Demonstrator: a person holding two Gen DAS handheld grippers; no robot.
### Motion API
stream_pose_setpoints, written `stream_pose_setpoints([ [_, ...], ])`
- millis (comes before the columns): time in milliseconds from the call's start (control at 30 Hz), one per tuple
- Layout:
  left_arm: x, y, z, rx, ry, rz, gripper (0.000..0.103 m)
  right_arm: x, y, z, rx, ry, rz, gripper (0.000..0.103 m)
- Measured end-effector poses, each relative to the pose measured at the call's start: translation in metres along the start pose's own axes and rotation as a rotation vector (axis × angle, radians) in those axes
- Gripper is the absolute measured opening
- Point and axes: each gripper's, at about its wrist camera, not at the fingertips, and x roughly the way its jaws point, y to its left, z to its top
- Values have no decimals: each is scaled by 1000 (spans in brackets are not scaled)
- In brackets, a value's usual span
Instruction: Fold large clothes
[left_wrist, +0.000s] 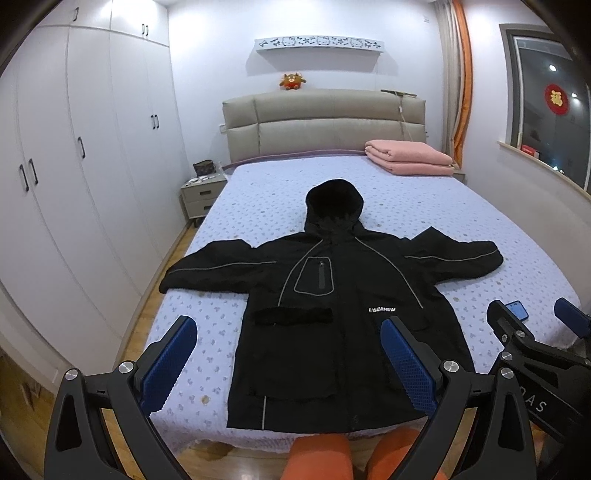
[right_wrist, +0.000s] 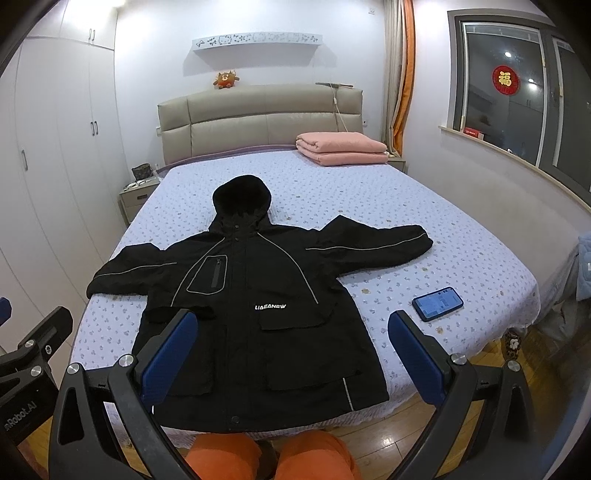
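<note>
So far nothing is folded: the black hooded jacket (left_wrist: 332, 314) lies flat and face up in the middle of the frame on the bed (left_wrist: 406, 199), hood toward the headboard, both sleeves stretched out sideways, hem at the near edge just above the person's orange-clad knees (left_wrist: 321, 458).

At lower left of the left wrist view, the left claw (left_wrist: 291, 365) hangs spread wide and empty above the hem. The left sleeve (left_wrist: 207, 269) reaches toward the wardrobe (left_wrist: 74, 166) side. The right sleeve (right_wrist: 373, 247) points to the window side, and a phone (right_wrist: 437, 303) lies on the bedspread just beyond the jacket's right edge. The right claw (right_wrist: 291, 362) is likewise spread and holds nothing.

A good first fold probably means pinching a sleeve near its cuff, laying it across the chest without dragging the body, and keeping clear of the phone.
</note>
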Motion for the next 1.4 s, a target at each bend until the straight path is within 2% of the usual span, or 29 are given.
stream_pose_setpoints([
  [700,0,11,-5,-13,5,7,100,-3,9,-4,-16,-2,18,103],
  [1100,-8,2,-8,-1,-5,11,100,-12,1,-4,6,-14,21,103],
  [1400,-17,-7,-7,13,-46,-32,100,-18,-6,-5,17,-23,10,103],
])
